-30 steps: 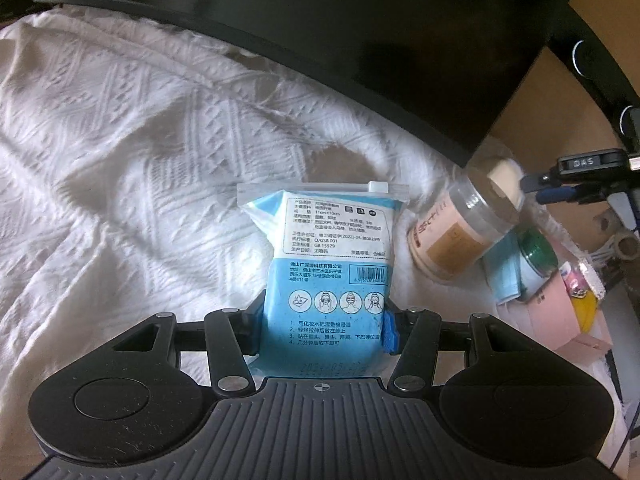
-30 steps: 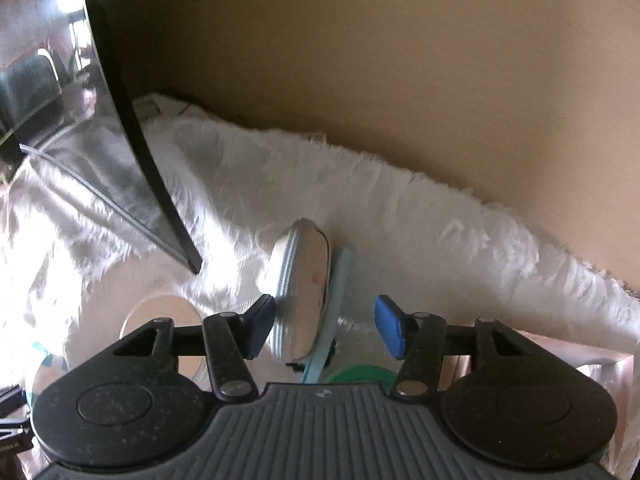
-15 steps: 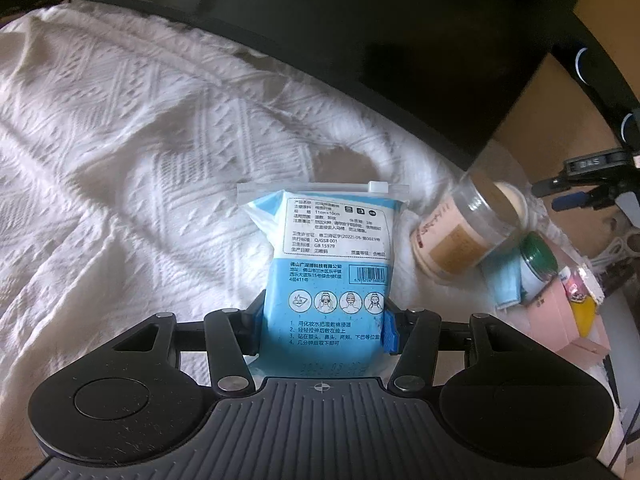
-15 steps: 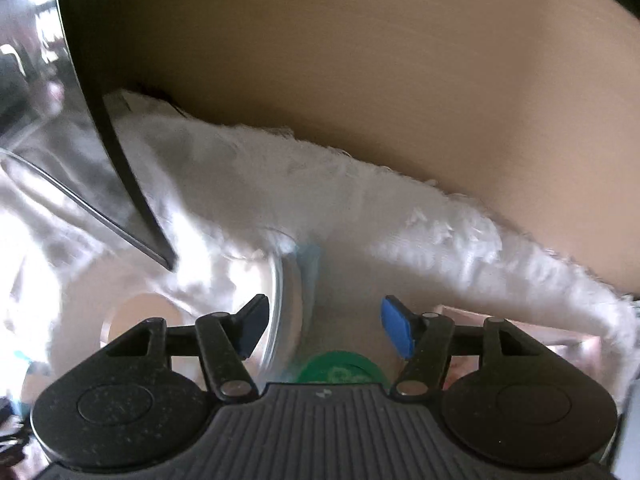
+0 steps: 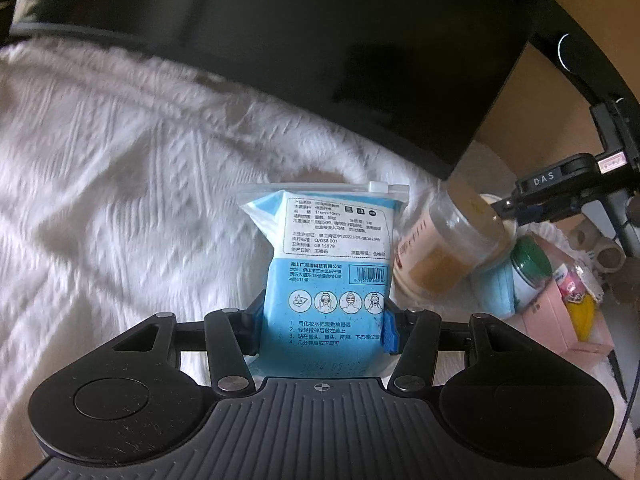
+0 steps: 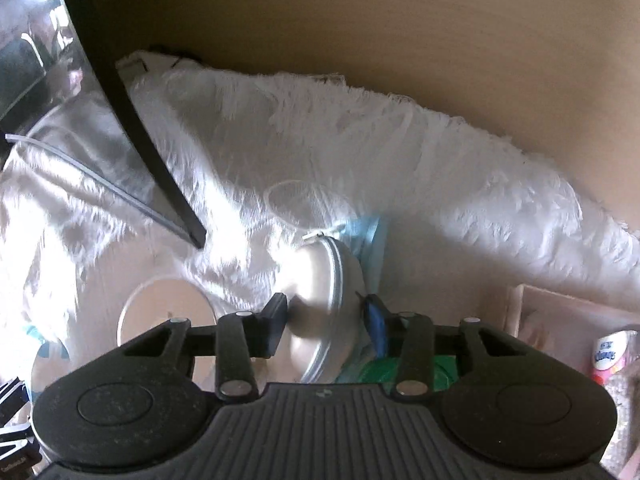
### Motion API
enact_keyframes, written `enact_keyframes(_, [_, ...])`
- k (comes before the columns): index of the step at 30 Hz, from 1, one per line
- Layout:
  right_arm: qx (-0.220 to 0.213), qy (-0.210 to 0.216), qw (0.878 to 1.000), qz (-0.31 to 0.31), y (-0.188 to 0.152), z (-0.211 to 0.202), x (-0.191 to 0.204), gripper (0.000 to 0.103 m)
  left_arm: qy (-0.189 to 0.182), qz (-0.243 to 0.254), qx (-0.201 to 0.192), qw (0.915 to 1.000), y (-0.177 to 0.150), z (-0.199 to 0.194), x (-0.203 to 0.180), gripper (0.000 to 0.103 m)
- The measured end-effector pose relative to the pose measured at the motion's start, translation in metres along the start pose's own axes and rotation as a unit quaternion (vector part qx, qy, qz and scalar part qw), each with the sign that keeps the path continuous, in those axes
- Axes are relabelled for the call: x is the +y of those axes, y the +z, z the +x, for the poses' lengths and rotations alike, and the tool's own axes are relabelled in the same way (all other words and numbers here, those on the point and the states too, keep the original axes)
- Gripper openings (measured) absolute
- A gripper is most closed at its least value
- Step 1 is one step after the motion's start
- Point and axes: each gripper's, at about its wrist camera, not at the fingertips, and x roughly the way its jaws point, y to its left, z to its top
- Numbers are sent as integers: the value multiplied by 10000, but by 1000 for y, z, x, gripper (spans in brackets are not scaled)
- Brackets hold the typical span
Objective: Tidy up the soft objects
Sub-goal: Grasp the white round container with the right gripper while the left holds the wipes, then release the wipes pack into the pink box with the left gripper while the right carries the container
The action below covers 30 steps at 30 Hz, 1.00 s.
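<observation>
- Blue plastic fills the middle of the left wrist view: the left tongs (image 5: 322, 330) are clamping the lower part of a blue pack of cotton pads (image 5: 326, 276), holding it upright above the white quilted cloth (image 5: 120, 200) that is covering the desk.
- Toward the right edge of that cloth a clear jar (image 5: 448, 248) is lying tilted, with a green-lidded bottle (image 5: 530, 272), a folded blue mask (image 5: 494, 290) and a pink box (image 5: 554, 320) crowding just beside it; a black monitor (image 5: 320, 40) is looming behind.
- Right wrist view: the right tongs (image 6: 326, 324) are closing narrowly on a round white pouch (image 6: 326, 300) with a zip around its rim, lifted beside the mask's pale blue edge (image 6: 370, 240) over a white fluffy rug (image 6: 440, 168).
- Judging by this, the sorting is only partly along: two soft items are in hand but neither is placed yet, and the cluster at the cloth's right edge is waiting.
</observation>
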Motion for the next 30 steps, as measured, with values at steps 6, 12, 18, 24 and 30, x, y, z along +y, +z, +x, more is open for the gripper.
enact_keyframes(6, [-987, 269, 9947, -48, 4, -90, -4, 36, 516, 618, -690, 9944, 60, -21, -21, 57])
enact_keyframes(12, [-2187, 200, 9756, -24, -12, -210, -34, 36, 618, 1092, -1208, 9847, 112, -44, -66, 57])
enact_keyframes(18, [-2639, -368, 9638, 76, -68, -262, -76, 36, 75, 1487, -1070, 9830, 109, -36, -135, 57])
enact_keyframes(24, [-2814, -527, 9566, 544, -118, -288, -129, 35, -854, 1803, -608, 9780, 84, -6, -220, 57])
enact_keyframes(30, [-2742, -481, 9553, 995, -156, -277, -173, 34, -1525, 2025, 39, 9673, 50, 37, -285, 57])
